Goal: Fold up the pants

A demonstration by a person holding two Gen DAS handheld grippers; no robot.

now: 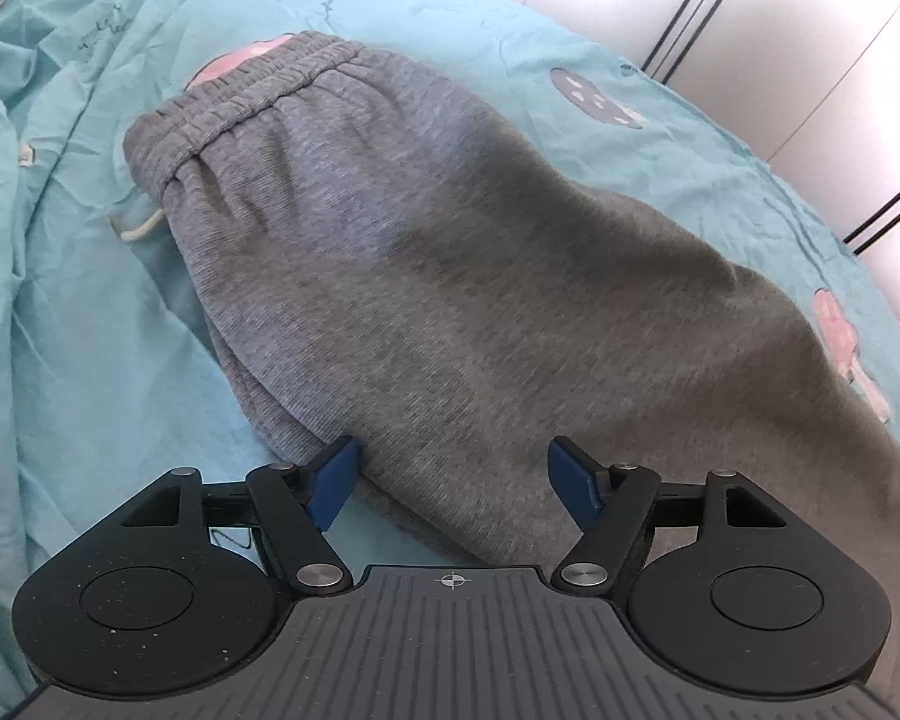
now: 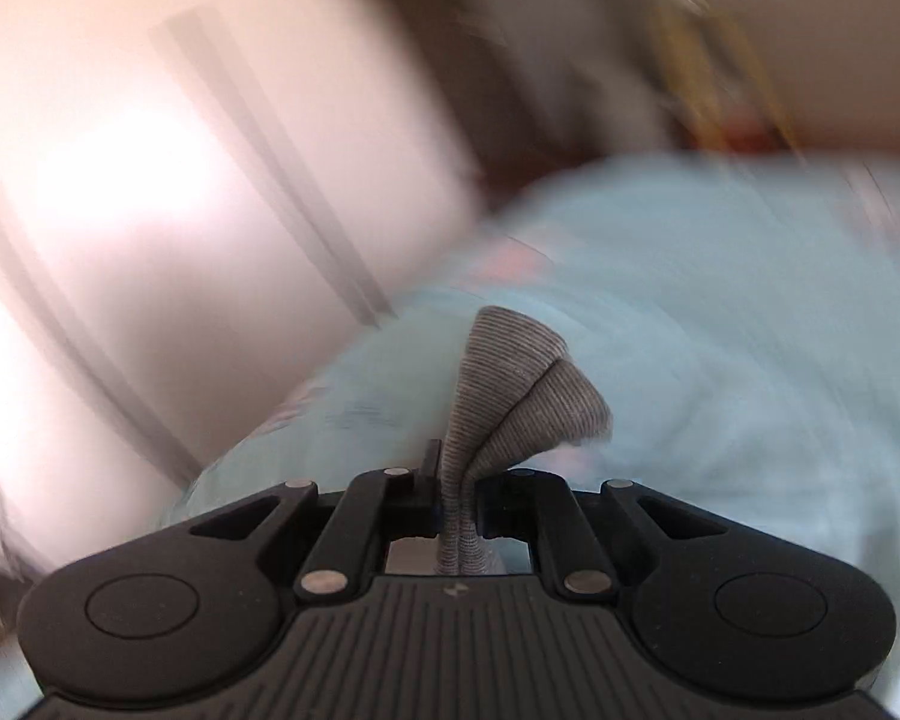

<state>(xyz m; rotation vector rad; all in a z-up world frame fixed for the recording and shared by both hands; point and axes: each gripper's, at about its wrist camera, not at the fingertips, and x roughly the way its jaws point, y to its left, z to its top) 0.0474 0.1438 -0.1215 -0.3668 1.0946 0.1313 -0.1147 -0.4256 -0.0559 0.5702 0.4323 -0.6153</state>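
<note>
Grey sweatpants (image 1: 438,276) lie on the light blue bedsheet (image 1: 90,324), the elastic waistband (image 1: 252,96) at the far left with a white drawstring (image 1: 141,231) poking out. My left gripper (image 1: 453,474) is open with its blue pads either side of the pants' near edge, just above the cloth. My right gripper (image 2: 456,492) is shut on a ribbed grey cuff of the pants (image 2: 510,396), which sticks up between its fingers. The right wrist view is heavily motion-blurred.
The sheet is wrinkled, with cartoon prints (image 1: 600,96). White wardrobe doors with dark lines (image 1: 780,30) stand past the bed's far right edge. The blurred right wrist view shows the bed (image 2: 720,360) and a pale wall or door (image 2: 150,180).
</note>
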